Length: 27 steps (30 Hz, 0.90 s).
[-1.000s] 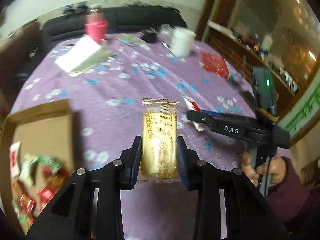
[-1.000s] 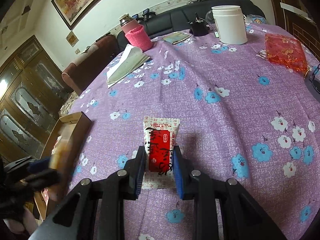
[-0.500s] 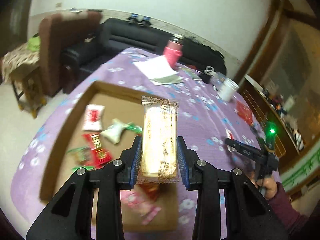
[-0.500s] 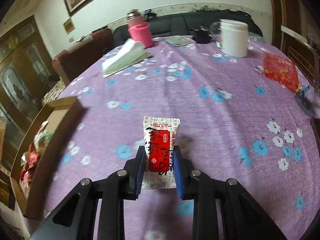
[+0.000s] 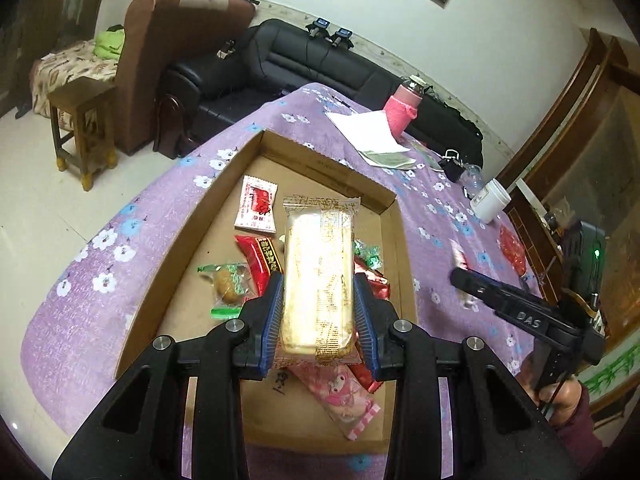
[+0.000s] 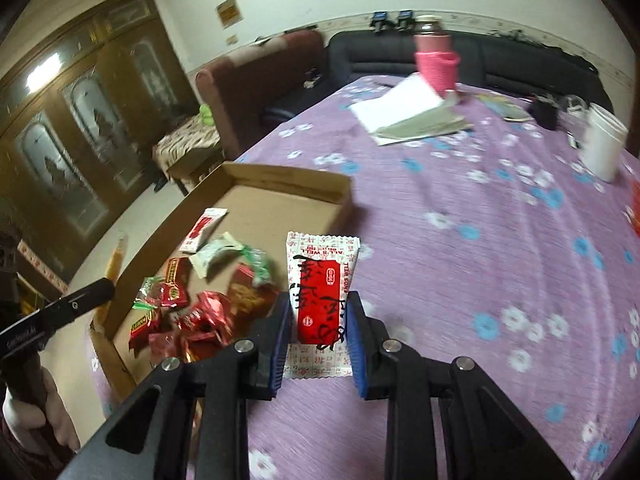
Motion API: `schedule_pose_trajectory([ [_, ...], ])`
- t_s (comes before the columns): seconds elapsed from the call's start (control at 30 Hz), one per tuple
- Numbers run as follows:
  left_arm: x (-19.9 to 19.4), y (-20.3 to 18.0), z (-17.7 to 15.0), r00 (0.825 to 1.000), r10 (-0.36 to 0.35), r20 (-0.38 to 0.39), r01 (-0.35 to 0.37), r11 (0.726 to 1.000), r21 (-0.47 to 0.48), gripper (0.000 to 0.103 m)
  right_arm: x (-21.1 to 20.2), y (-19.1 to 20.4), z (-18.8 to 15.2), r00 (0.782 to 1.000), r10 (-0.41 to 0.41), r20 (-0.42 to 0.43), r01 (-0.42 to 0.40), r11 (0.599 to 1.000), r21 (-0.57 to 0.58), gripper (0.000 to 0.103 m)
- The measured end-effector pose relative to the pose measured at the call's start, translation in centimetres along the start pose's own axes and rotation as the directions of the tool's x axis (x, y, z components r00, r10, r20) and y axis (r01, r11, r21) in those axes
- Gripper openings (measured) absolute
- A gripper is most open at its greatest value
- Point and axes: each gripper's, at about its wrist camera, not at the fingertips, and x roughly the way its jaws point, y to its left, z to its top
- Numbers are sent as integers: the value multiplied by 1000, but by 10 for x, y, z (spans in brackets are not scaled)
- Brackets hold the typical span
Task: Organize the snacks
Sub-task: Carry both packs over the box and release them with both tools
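Observation:
My left gripper (image 5: 318, 312) is shut on a long yellow wafer pack (image 5: 319, 276) and holds it above the open cardboard box (image 5: 182, 248). The box holds several snack packets, among them a white-and-red sachet (image 5: 257, 204) and a pink pack (image 5: 340, 394). My right gripper (image 6: 318, 338) is shut on a white-and-red sachet (image 6: 322, 300) and holds it above the purple cloth, beside the box's right wall (image 6: 280, 180). The right gripper also shows at the right of the left wrist view (image 5: 464, 276). The left gripper tip also shows at the left of the right wrist view (image 6: 102, 288).
The round table has a purple flowered cloth (image 6: 500, 240). On it stand a pink-sleeved bottle (image 5: 404, 108), white papers (image 5: 368, 130), a white jar (image 5: 490, 200) and a red packet (image 5: 512, 248). A black sofa (image 5: 320, 64), a brown armchair and a wooden stool (image 5: 84, 120) stand behind.
My left gripper has carried the wafer pack from over the cloth to above the box. My right gripper has swung left with its sachet towards the box.

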Motion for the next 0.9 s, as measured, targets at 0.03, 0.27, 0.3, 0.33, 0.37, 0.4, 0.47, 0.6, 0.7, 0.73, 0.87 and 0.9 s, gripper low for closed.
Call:
schedule_pose_trajectory([
  [0.03, 4, 0, 3, 1000, 0, -5, 0, 1000, -1, 33, 7, 6, 4, 1000, 0, -10, 0, 1000, -10, 29],
  [0.27, 45, 4, 19, 997, 5, -72, -5, 1000, -11, 33, 45, 34, 21, 997, -4, -72, 2, 999, -32, 29],
  [0.3, 51, 6, 21, 997, 6, -80, -7, 1000, -15, 33, 50, 37, 23, 997, -11, -79, 7, 999, -41, 29],
  [0.33, 56, 9, 24, 996, 6, -88, -8, 1000, -24, 34, 54, 41, 25, 996, -19, -84, 15, 999, -51, 29],
  [0.37, 59, 11, 26, 996, 5, -91, -8, 999, -32, 34, 57, 44, 27, 996, -28, -87, 23, 998, -63, 29],
  [0.4, 62, 14, 28, 996, -1, -94, -3, 999, -46, 34, 61, 47, 30, 995, -40, -89, 33, 997, -76, 29],
  [0.47, 62, 19, 31, 996, -21, -88, 15, 998, -68, 34, 69, 52, 35, 993, -70, -92, 60, 993, -106, 29],
  [0.6, 58, 26, 33, 995, -51, -85, 42, 994, -98, 42, 88, 58, 41, 988, -107, -109, 92, 986, -137, 30],
  [0.7, 50, 30, 30, 994, -81, -76, 71, 990, -123, 46, 93, 57, 42, 989, -97, -113, 83, 989, -122, 38],
  [0.73, 47, 29, 30, 994, -83, -69, 75, 990, -123, 46, 92, 57, 42, 989, -91, -113, 78, 991, -112, 41],
  [0.87, 29, 27, 26, 995, -95, -33, 90, 988, -125, 50, 74, 56, 43, 994, -85, -75, 78, 993, -89, 45],
  [0.9, 23, 26, 25, 995, -95, -21, 92, 988, -126, 54, 65, 56, 42, 995, -84, -57, 79, 994, -81, 48],
])
